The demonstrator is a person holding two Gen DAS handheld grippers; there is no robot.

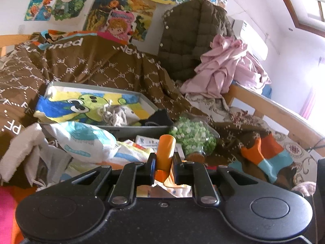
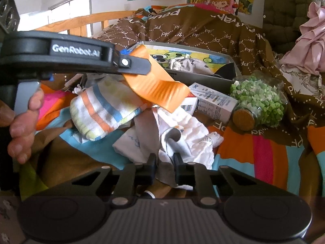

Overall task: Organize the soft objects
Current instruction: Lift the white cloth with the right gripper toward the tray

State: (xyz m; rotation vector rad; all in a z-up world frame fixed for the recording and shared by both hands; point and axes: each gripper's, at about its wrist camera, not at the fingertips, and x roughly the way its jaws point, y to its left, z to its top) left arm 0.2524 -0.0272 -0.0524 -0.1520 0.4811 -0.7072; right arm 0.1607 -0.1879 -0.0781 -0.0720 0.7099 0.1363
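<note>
orange cloth (image 1: 165,152) in left hand-held gripper (image 1: 164,169)

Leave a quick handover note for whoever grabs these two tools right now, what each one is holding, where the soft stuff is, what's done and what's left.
Left tool: shut on an orange cloth, held up in front of the grey box.
Right tool: shut on a white cloth, low over the bedspread.
In the box: a cartoon cloth, a pale bundle and something black.
Loose in front of it: a striped cloth, more white cloth, a carton and a jar of green bits.
Left: both held cloths and the striped one are not boxed yet.
</note>
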